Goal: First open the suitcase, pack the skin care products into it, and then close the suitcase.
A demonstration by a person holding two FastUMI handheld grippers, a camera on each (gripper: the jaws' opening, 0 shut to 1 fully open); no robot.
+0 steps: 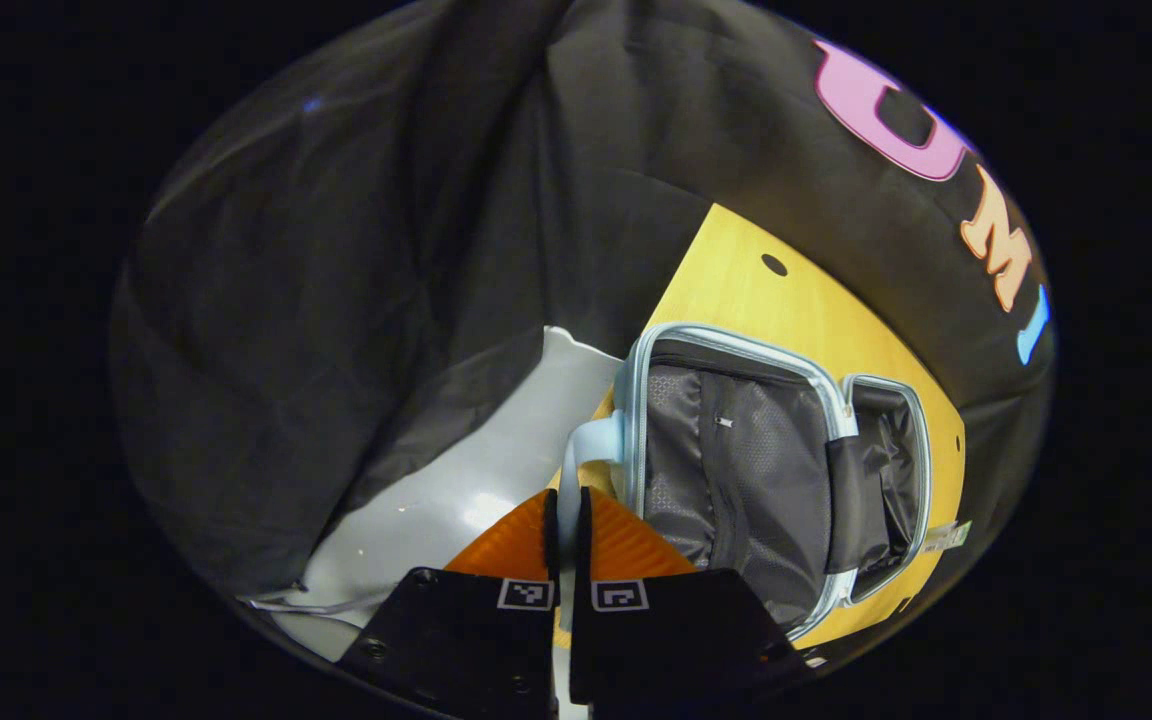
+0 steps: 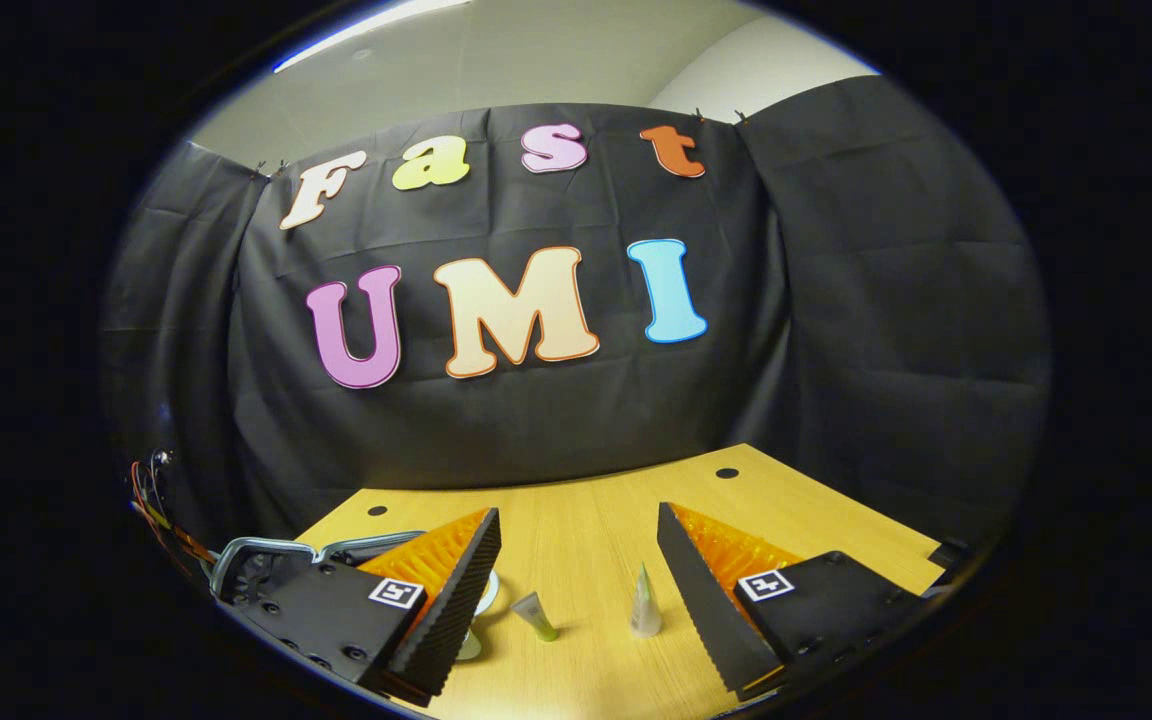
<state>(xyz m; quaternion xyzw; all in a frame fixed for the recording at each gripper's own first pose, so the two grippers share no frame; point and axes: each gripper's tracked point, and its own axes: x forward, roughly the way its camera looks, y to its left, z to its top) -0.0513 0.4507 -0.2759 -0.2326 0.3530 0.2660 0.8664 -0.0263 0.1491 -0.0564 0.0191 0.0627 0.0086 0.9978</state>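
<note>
Close up in the left gripper view: left gripper (image 1: pixel 568 520) with orange fingers clenched on a pale blue handle (image 1: pixel 586 450) of the suitcase (image 1: pixel 736 470). Suitcase lying open on the wooden table (image 1: pixel 736 290), reaching from the near edge toward the far right corner; grey lining and a zip pocket exposed, light blue trim around both halves. Black-and-white square marker on each finger mount (a coded pattern, no readable words). Small tag (image 1: pixel 946 537) at the suitcase's right end, too blurred to read.

Farther along, in the right gripper view: right gripper (image 2: pixel 576 585) released, fingers spread wide above the table's near edge. Between them, two small skin care tubes: green-capped tube (image 2: pixel 536 615) lying on its side, pale tube (image 2: pixel 645 605) standing upright just beside it; labels too small to make out. Suitcase rim at the table's left edge, behind the left finger.
</note>
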